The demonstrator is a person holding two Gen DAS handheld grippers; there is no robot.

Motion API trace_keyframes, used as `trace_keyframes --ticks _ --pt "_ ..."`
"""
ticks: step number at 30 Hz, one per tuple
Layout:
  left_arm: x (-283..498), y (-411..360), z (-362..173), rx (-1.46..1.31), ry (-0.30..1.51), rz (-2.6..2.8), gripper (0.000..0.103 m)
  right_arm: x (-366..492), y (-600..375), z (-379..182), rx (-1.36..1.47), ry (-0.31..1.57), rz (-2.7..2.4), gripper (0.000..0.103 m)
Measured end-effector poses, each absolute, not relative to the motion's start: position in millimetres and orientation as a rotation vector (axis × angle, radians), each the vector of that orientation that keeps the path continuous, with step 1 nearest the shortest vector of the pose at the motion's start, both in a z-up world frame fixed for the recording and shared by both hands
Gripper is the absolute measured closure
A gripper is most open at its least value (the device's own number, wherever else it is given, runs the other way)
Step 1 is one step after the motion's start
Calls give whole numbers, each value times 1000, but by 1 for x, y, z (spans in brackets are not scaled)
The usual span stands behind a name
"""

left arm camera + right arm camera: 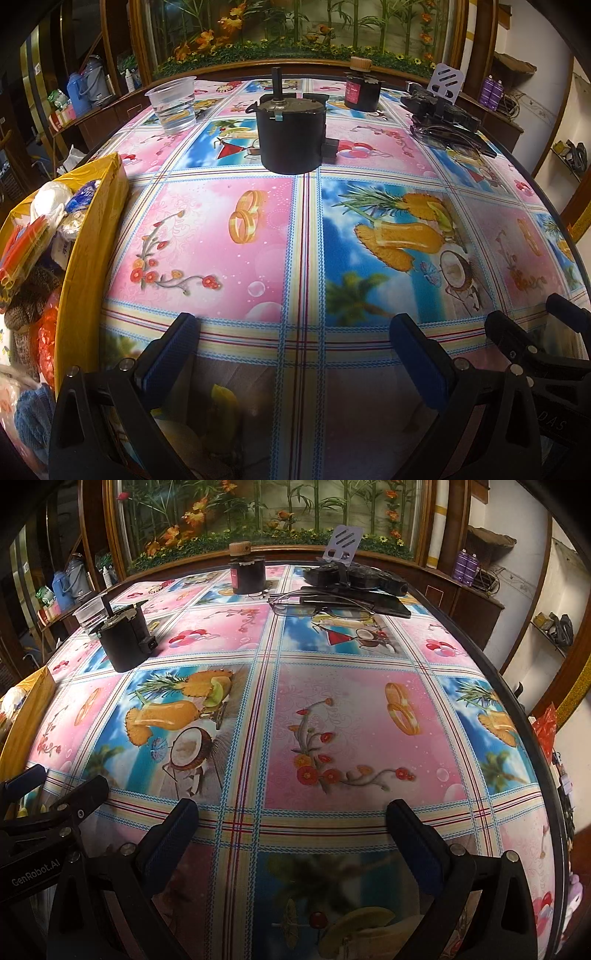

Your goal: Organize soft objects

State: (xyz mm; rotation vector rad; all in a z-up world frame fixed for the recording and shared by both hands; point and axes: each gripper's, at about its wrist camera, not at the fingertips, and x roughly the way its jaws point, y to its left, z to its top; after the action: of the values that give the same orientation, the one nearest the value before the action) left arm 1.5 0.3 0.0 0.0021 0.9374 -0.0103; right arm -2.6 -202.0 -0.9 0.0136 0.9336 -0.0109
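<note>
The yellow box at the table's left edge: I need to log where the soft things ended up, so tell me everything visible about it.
The yellow box is open-topped, with glossy, cardboard-like walls. It sits on the patterned tablecloth at the table's left edge. It is crowded with soft items: white bundles, a blue-and-white packet, red-orange pieces and a brown knitted piece. Neither gripper touches it.

Patterned table [295,240] w/ yellow box [92,236] (left), cup [173,105], motor [290,138], specs [321,607].

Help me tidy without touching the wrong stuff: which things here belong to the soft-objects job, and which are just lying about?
Job:
- yellow box of soft items
- left claw, open
- right claw, open

Lying about:
- black motor
- plastic cup
- dark jar
- eyeglasses
- black device
</note>
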Motion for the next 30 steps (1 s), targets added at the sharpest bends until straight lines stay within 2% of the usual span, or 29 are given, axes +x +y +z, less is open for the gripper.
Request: trace_keyframes --ticks 30 --pt "8 -1 0 3 938 -12 0 -1 -202 -1 10 936 -14 1"
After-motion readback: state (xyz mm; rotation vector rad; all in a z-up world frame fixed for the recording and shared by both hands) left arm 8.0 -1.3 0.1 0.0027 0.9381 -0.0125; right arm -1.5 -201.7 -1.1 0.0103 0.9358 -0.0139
